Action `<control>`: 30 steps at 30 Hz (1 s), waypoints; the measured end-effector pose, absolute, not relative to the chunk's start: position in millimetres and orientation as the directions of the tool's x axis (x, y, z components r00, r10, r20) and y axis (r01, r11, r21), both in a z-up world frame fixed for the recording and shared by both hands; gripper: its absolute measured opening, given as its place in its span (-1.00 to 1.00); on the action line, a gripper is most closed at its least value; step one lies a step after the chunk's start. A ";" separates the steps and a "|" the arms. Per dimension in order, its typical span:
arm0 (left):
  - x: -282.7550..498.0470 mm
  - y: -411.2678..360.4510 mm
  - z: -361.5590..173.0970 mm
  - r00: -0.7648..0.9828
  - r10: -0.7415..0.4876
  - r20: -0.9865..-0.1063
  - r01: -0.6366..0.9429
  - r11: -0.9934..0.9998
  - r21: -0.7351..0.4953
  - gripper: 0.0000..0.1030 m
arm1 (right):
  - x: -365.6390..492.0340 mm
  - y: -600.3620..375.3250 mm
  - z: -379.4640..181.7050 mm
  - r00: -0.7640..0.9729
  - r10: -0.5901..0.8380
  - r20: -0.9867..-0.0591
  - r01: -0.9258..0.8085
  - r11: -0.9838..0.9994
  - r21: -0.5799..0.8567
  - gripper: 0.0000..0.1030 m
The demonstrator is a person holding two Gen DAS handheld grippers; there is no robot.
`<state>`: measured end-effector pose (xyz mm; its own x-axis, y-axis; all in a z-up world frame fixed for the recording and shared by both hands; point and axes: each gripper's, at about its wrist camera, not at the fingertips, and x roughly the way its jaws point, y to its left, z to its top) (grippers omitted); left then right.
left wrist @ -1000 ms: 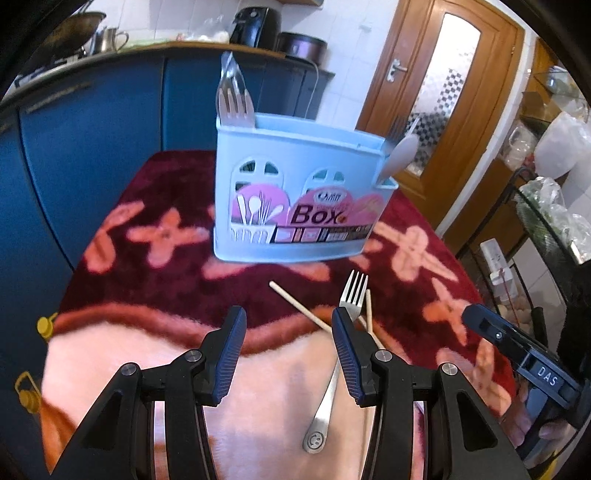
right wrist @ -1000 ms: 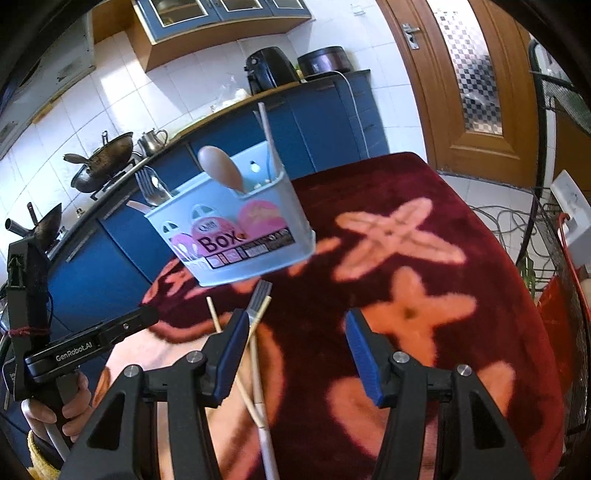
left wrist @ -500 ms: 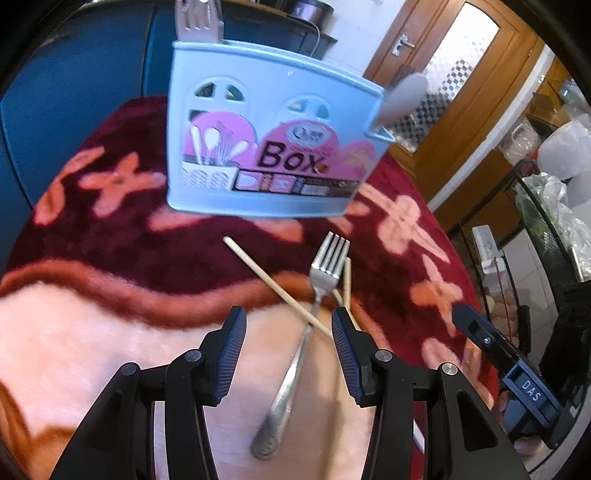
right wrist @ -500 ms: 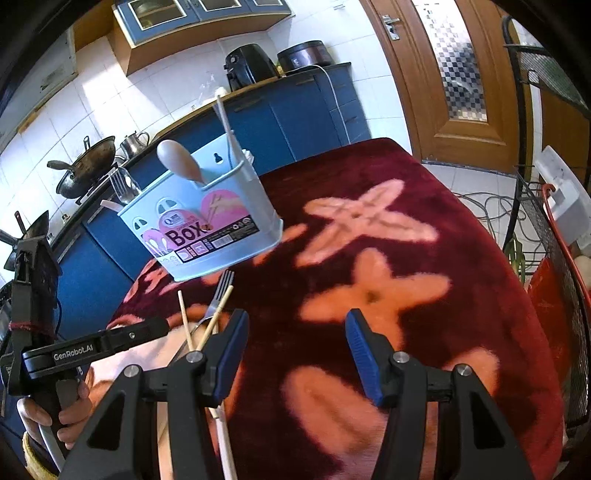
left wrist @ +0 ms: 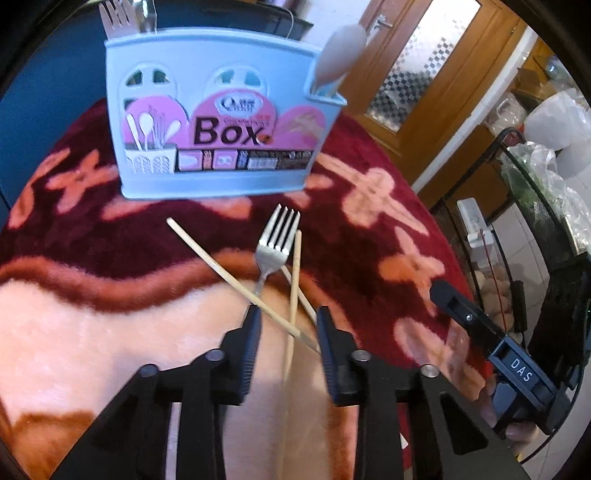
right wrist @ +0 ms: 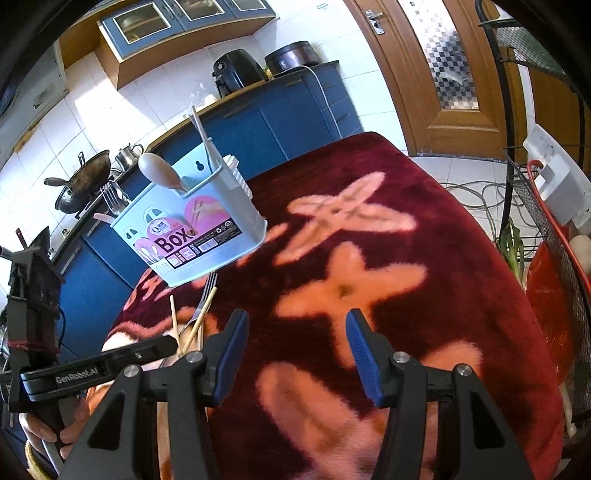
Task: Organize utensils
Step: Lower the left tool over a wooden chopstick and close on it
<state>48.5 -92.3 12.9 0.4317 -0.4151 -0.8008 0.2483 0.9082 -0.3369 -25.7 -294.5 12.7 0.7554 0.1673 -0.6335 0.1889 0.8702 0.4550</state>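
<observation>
A light blue utensil box (left wrist: 218, 125) labelled "Box" stands on the red flowered cloth, holding forks (left wrist: 120, 16) and a spoon (left wrist: 341, 51). In front of it lie a metal fork (left wrist: 275, 243) and crossed wooden chopsticks (left wrist: 236, 277). My left gripper (left wrist: 288, 321) is open, low over the cloth, with its fingers on either side of the fork handle and chopsticks. My right gripper (right wrist: 295, 328) is open and empty above the cloth, right of the box (right wrist: 192, 232). The fork (right wrist: 205, 299) and chopsticks (right wrist: 195, 325) also show there, left of it.
Blue kitchen cabinets (right wrist: 266, 118) with a wok (right wrist: 81, 184), kettle and appliances stand behind the table. A wooden door (right wrist: 443, 66) is at the right. A wire rack (right wrist: 546, 258) with bags stands beside the table's right edge.
My left gripper moved forward and down, and the fork handle and chopsticks now lie between its fingers. My right gripper drew back and to the right, away from the box.
</observation>
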 end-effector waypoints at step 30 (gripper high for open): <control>32.8 -47.2 5.6 0.448 -0.416 -0.791 0.178 0.909 -0.377 -0.92 | -26.0 -282.4 16.2 0.746 0.182 -0.641 0.165 0.882 0.442 0.12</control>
<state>32.8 -47.2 5.6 0.4479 -0.4160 -0.7914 0.1783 0.9090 -0.3768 -26.0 -282.4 16.2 0.7461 0.1816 -0.6406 0.1650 0.8817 0.4421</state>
